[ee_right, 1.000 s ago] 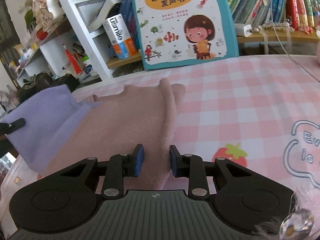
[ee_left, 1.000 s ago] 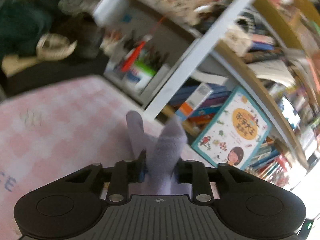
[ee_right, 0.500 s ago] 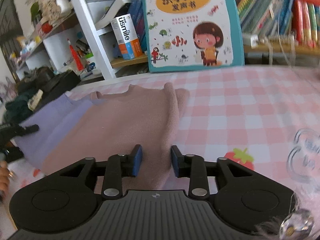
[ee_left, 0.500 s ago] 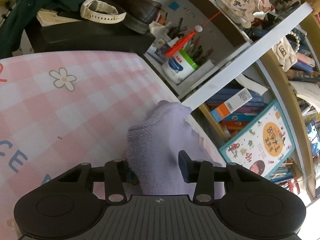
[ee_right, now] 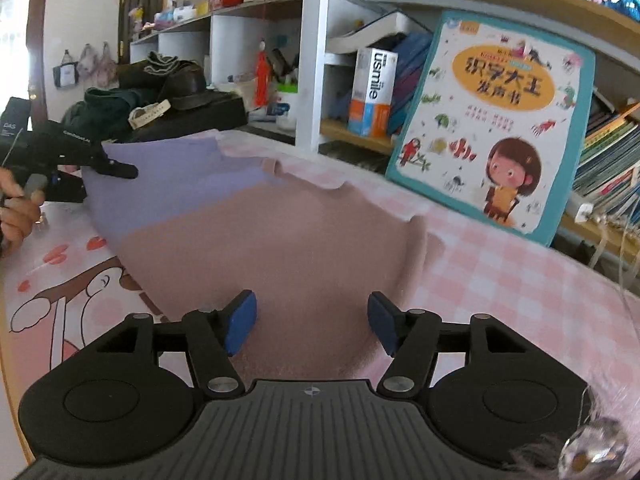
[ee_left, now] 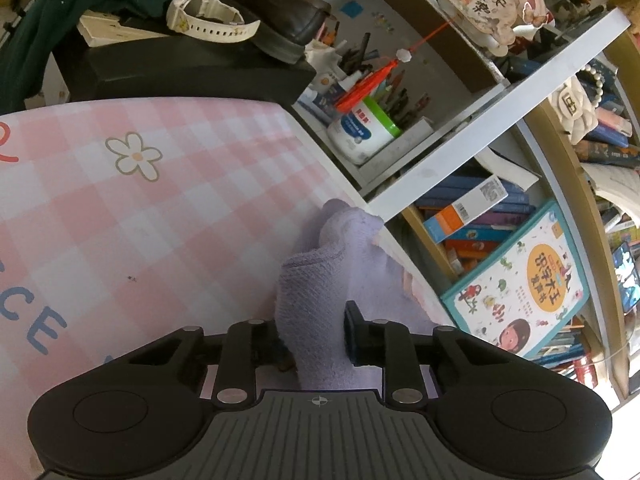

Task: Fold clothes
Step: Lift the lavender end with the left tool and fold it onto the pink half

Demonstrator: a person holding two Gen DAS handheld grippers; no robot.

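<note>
At lower centre, the left gripper (ee_left: 314,330) pinches the lilac knitted cloth (ee_left: 320,300), jaws just closing; the right gripper (ee_right: 310,322), jaws just opening, stands wide over the dusty-pink knitted cloth (ee_right: 304,248).

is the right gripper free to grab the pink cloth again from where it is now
Probably yes. The right gripper has just been opening, and the pink cloth lies directly between its fingers with nothing over it. The left gripper pinches the purple part.
</note>
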